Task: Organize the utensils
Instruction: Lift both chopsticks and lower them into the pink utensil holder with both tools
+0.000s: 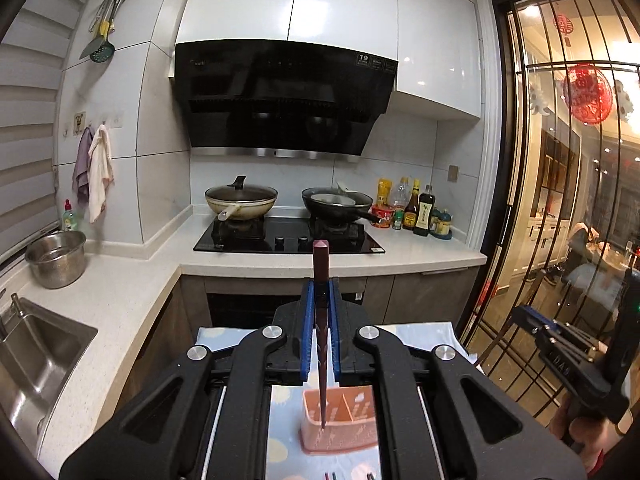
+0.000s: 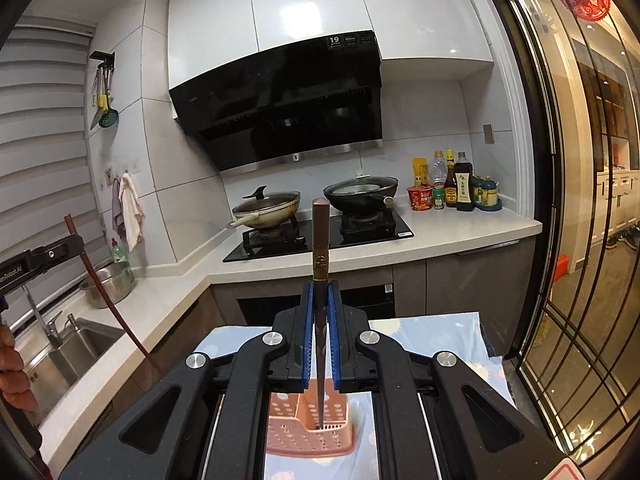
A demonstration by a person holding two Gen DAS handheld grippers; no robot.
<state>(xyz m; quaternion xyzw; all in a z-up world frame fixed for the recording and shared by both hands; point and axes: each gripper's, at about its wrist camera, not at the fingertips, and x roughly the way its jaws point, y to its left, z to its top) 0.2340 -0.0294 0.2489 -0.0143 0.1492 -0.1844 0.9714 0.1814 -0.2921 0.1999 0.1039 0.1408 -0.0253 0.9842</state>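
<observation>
My left gripper is shut on a dark red chopstick that stands nearly upright, its thin tip hanging over the pink perforated utensil holder below. My right gripper is shut on a brown chopstick with a gold band, its tip over the same pink holder. The holder has a divider and sits on a light blue patterned cloth. Seen from the right wrist, the left gripper with its red chopstick is at the far left. The right gripper shows at the left wrist view's right edge.
Ahead is an L-shaped white counter with a steel sink, a steel pot, a black hob bearing two pans, and sauce bottles. A glass sliding door is on the right. More chopsticks lie on the cloth below.
</observation>
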